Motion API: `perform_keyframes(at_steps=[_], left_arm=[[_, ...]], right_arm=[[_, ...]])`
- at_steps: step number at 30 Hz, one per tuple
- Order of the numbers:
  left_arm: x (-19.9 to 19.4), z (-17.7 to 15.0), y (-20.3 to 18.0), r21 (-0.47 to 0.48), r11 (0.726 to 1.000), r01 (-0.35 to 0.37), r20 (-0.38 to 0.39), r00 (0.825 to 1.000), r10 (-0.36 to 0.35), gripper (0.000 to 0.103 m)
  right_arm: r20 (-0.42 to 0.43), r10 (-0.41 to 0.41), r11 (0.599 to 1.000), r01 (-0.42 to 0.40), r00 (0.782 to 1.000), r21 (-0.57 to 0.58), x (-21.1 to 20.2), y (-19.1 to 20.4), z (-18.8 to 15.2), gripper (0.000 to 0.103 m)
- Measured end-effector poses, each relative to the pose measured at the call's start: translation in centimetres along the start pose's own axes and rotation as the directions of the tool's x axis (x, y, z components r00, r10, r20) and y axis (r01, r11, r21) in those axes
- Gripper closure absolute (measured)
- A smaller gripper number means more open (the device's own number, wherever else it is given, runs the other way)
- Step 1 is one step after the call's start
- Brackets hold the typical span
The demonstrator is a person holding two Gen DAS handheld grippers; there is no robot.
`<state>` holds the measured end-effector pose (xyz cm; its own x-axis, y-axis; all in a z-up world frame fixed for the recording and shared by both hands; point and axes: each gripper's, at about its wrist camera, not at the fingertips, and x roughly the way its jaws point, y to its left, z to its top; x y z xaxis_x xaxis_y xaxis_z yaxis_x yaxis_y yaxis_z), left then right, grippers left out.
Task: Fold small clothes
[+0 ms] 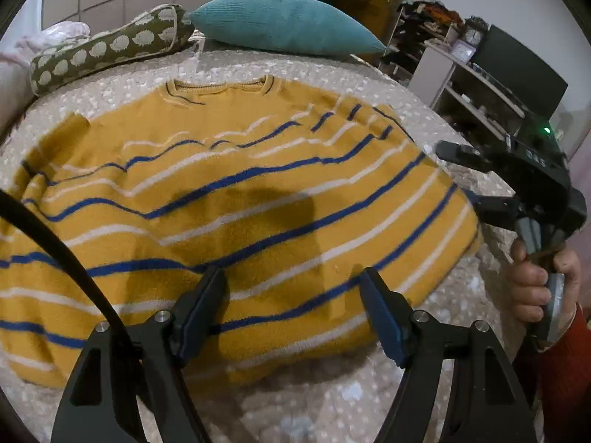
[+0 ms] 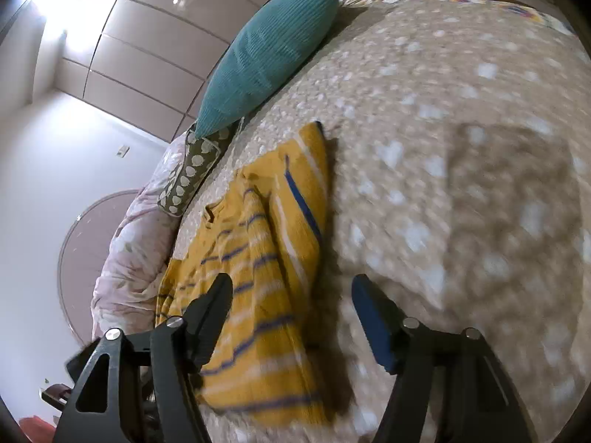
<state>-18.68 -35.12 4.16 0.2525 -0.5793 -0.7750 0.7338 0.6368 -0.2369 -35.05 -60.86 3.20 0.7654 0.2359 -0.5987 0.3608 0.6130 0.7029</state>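
Observation:
A small yellow sweater with blue and white stripes lies on a beige dotted bedspread, collar toward the pillows, sleeves folded in over the body. My left gripper is open and empty, just above the sweater's near hem. My right gripper shows in the left wrist view beside the sweater's right edge, held by a hand. In the right wrist view the right gripper is open and empty, over the sweater's edge and the bedspread.
A teal pillow and a green patterned cushion lie at the head of the bed. A floral duvet is bunched at the far side. Shelves and a dark monitor stand to the right of the bed.

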Motion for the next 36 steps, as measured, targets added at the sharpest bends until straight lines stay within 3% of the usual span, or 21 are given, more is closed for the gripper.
perform_keyframes(at_steps=[5, 7, 9, 11, 13, 16, 21, 24, 26, 28, 29, 30, 32, 34, 36], left_arm=[[0.2, 0.0, -0.4, 0.020, 1.000, -0.013, -0.003, 1.000, 0.013, 0.030], [0.1, -0.2, 0.2, 0.004, 1.000, 0.000, 0.010, 1.000, 0.000, 0.030], [-0.2, -0.4, 0.5, -0.023, 1.000, 0.004, 0.021, 1.000, -0.003, 0.033], [-0.5, -0.5, 0.7, -0.049, 0.999, -0.024, 0.023, 0.999, 0.025, 0.051], [-0.8, -0.4, 1.8, -0.094, 0.995, -0.026, 0.019, 0.999, 0.027, 0.088], [-0.7, -0.6, 3.9, -0.207, 0.977, 0.060, 0.009, 0.998, -0.059, 0.096], [-1.9, -1.2, 4.7, -0.263, 0.959, 0.103, 0.028, 0.995, -0.100, 0.096], [-5.8, -2.1, 6.1, -0.283, 0.946, 0.158, 0.115, 0.985, -0.130, 0.094], [-9.3, -3.1, 8.2, -0.309, 0.938, 0.156, 0.203, 0.975, -0.095, 0.089], [-12.3, -4.4, 11.5, -0.360, 0.924, 0.125, 0.276, 0.961, -0.023, 0.071], [-13.4, -5.0, 12.9, -0.389, 0.916, 0.099, 0.297, 0.955, 0.023, 0.066], [-14.5, -5.7, 15.0, -0.431, 0.900, 0.061, 0.311, 0.946, 0.085, 0.060], [-15.6, -6.8, 18.1, -0.498, 0.867, 0.039, 0.322, 0.936, 0.143, 0.060], [-16.1, -8.2, 21.4, -0.572, 0.818, 0.056, 0.325, 0.932, 0.163, 0.060], [-16.2, -9.1, 23.5, -0.614, 0.787, 0.066, 0.323, 0.930, 0.174, 0.060]], right_arm=[[-0.008, -0.063, 0.993, 0.062, 0.998, -0.101, 3.1, 2.3, 0.9, 0.028], [0.001, -0.099, 0.985, 0.098, 0.995, -0.144, 4.1, 3.2, 0.7, 0.033], [-0.018, -0.109, 0.982, 0.105, 0.994, -0.158, 5.2, 3.8, 0.7, 0.075], [-0.038, -0.121, 0.980, 0.113, 0.992, -0.164, 5.7, 4.4, 0.5, 0.080], [-0.034, -0.130, 0.974, 0.122, 0.991, -0.190, 5.3, 5.6, 0.7, 0.083], [-0.032, -0.098, 0.979, 0.091, 0.995, -0.183, 4.1, 7.5, 1.1, 0.084], [-0.047, -0.052, 0.977, 0.041, 0.998, -0.211, 3.9, 13.7, 1.7, 0.084], [-0.062, -0.067, 0.965, 0.049, 0.996, -0.259, 5.4, 18.8, 1.4, 0.084], [-0.071, -0.082, 0.953, 0.057, 0.994, -0.297, 6.4, 21.6, 0.9, 0.084], [-0.084, -0.104, 0.933, 0.068, 0.991, -0.353, 8.5, 25.1, -0.2, 0.084], [-0.091, -0.111, 0.927, 0.070, 0.990, -0.369, 9.3, 26.2, -0.9, 0.084], [-0.105, -0.121, 0.918, 0.071, 0.987, -0.390, 10.7, 27.7, -1.7, 0.084], [-0.124, -0.139, 0.902, 0.074, 0.982, -0.424, 13.2, 29.8, -3.3, 0.085], [-0.148, -0.165, 0.886, 0.080, 0.975, -0.456, 16.1, 31.5, -5.1, 0.085], [-0.168, -0.200, 0.868, 0.095, 0.965, -0.488, 19.0, 32.5, -6.9, 0.085]])
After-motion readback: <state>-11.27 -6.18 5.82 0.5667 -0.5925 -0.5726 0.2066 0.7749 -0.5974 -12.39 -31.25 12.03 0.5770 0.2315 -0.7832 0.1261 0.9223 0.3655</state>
